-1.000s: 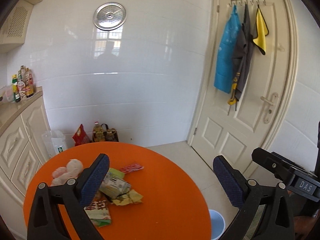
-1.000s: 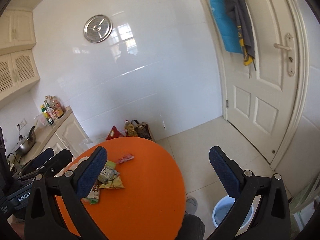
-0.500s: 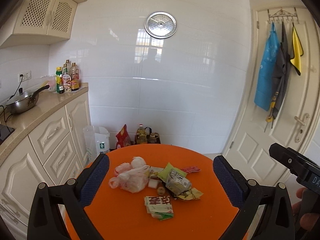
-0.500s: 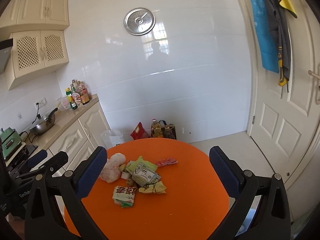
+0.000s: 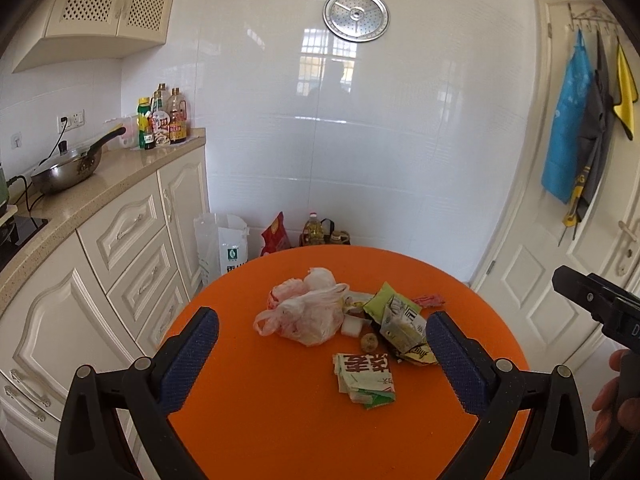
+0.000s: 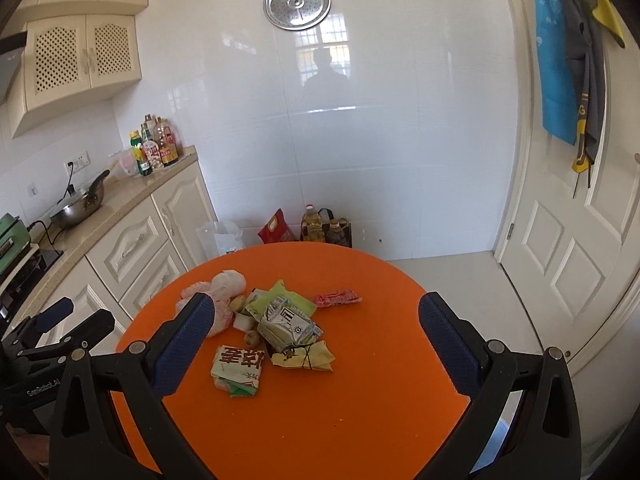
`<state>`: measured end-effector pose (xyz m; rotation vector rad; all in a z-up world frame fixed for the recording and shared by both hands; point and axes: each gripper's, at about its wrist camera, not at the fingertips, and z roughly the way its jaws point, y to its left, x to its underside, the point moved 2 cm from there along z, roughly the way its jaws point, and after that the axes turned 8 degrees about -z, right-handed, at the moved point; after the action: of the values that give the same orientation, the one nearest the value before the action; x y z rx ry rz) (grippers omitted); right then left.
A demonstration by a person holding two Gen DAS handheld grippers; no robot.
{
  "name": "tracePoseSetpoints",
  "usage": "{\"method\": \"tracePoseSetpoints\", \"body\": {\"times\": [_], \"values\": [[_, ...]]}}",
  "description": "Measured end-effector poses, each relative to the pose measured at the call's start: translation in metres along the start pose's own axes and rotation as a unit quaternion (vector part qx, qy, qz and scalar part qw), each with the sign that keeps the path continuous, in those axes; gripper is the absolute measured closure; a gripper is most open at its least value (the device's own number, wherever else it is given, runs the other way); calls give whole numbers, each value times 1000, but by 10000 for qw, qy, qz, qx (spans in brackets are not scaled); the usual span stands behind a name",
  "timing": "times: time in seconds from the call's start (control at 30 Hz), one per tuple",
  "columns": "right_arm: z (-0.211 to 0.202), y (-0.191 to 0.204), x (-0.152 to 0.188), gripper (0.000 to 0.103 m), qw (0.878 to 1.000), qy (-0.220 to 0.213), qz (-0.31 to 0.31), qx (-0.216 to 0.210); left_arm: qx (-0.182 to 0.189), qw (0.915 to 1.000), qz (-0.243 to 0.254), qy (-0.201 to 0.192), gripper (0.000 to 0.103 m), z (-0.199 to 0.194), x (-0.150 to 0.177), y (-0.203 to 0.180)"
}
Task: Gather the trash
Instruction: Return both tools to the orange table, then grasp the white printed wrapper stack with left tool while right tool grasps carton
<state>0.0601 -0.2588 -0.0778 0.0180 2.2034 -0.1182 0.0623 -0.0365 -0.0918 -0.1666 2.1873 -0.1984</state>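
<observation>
A pile of trash lies on a round orange table (image 5: 280, 420) (image 6: 360, 400): a crumpled pink-white plastic bag (image 5: 304, 314) (image 6: 224, 288), a folded red-and-white wrapper (image 5: 364, 376) (image 6: 238, 368), a crushed carton (image 5: 402, 320) (image 6: 286, 322), a yellow wrapper (image 6: 308, 358) and a small red wrapper (image 6: 338, 298) (image 5: 430, 300). My left gripper (image 5: 322, 360) is open and empty, above the table's near side. My right gripper (image 6: 312, 346) is open and empty, also short of the pile. Each gripper shows at the other view's edge.
A cream counter with drawers (image 5: 120, 248) stands left of the table, with a pan (image 5: 66, 166) and bottles (image 5: 164, 120) on it. Bags and oil bottles (image 6: 320, 226) sit on the floor by the white wall. A white door (image 6: 580, 220) with hanging aprons is at the right.
Both views have swung left from the door toward the counter and tilted down. The trash pile now sits between each gripper's fingers. Both grippers stay open.
</observation>
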Motion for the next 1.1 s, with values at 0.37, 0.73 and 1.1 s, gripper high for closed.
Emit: {"method": "tracePoseSetpoints", "body": {"times": [0.37, 0.73, 1.1], "values": [[75, -23, 33, 0, 9965, 803, 173, -137, -190, 9925, 198, 1191, 1, 120, 6, -47], [138, -23, 52, 0, 9900, 1327, 194, -427, -312, 9793, 430, 1953, 1, 248, 7, -95], [165, -7, 57, 0, 9861, 1531, 94, -633, -314, 9806, 611, 1836, 15, 302, -13, -129]]}}
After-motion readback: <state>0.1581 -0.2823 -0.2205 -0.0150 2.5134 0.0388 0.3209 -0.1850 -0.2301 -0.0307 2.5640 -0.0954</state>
